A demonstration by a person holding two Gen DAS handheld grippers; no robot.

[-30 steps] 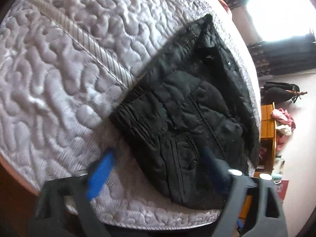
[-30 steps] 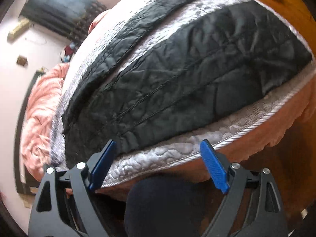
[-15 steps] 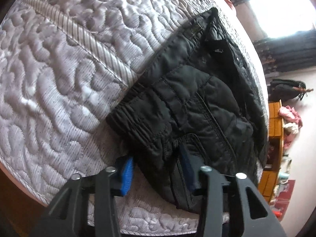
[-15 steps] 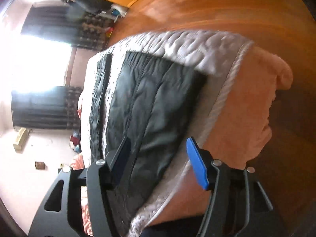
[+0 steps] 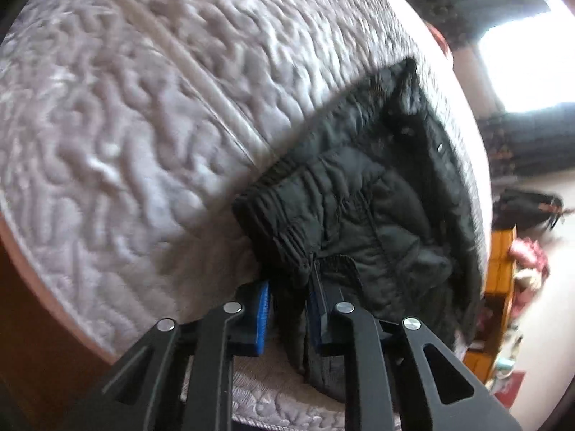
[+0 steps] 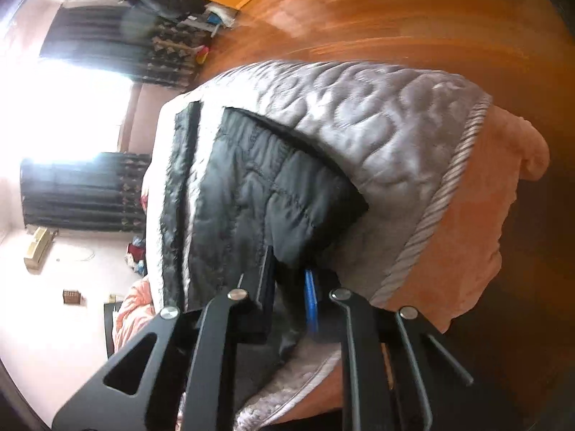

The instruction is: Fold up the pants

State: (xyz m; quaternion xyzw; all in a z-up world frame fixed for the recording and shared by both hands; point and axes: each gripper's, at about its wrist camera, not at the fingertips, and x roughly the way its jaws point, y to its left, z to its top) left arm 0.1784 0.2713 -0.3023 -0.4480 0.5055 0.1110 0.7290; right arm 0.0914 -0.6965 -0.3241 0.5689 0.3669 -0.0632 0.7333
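Observation:
Black quilted pants (image 5: 377, 215) lie on a grey quilted bed cover (image 5: 125, 125). My left gripper (image 5: 289, 287) is shut on the gathered waistband at its near corner, the blue pads squeezing the fabric. In the right wrist view the pants (image 6: 258, 186) stretch away along the bed, with the other leg (image 6: 179, 179) as a dark strip to the left. The jaws of my right gripper (image 6: 289, 276) are closing on the near leg's hem corner, and the pads press the black fabric between them. The bed cover (image 6: 377, 125) shows beyond that hem.
A peach blanket (image 6: 485, 215) hangs over the bed's edge beside the corded trim. A wooden floor (image 6: 395, 18) lies beyond it. A bright window (image 5: 532, 64), dark curtains (image 6: 82, 190) and an orange cabinet (image 5: 503, 251) stand across the room.
Both grippers went from wide open to closed on the pants. The right one swung and rolled from the middle of the leg to its hem corner; the left stayed at the waistband.

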